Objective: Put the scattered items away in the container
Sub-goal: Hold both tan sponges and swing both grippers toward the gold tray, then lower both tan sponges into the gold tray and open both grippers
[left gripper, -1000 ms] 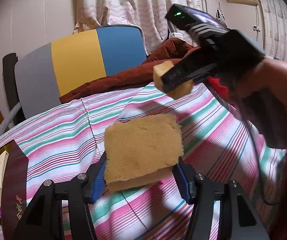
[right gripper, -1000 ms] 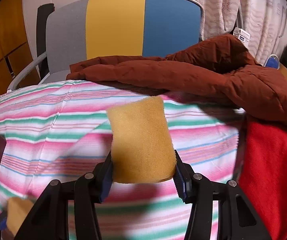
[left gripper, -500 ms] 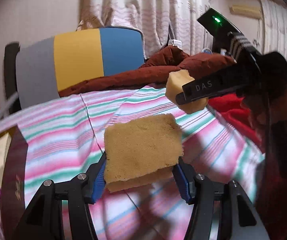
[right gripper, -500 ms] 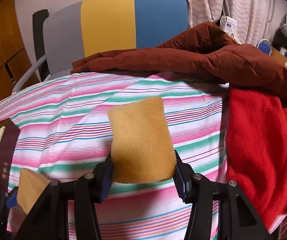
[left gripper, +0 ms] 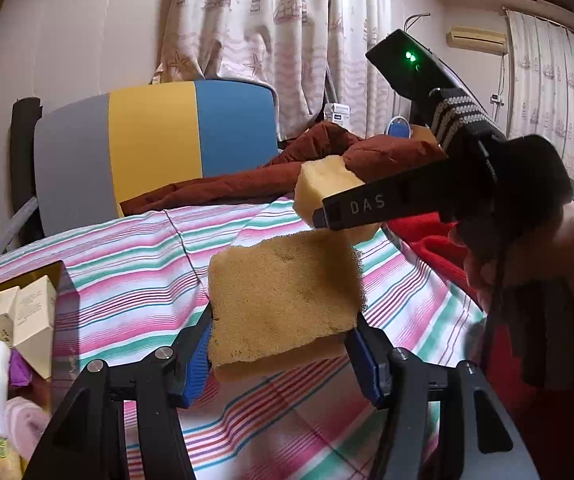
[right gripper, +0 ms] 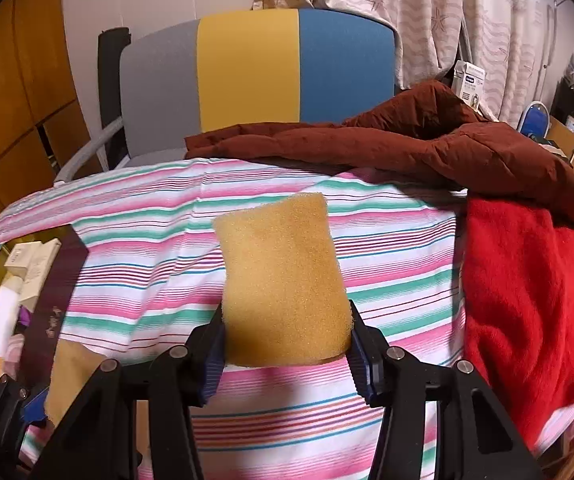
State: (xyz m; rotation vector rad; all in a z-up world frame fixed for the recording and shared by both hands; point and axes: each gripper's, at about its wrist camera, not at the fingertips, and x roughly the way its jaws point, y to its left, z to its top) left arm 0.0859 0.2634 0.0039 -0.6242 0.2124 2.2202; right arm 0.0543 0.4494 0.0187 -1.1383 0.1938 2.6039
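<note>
left wrist view, left gripper clamping brown sponge, right gripper clamping yellow sponge

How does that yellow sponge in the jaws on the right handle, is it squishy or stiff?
Probably squishy: the sponge looks pinched in where the right gripper clamps it. Likely light, since it stands out past the jaws without drooping. Its rough, porous face should resist slipping.

Both wrist cameras looked close along their fingers toward the tricolour chair, sharing the striped bedspread before it.
</note>
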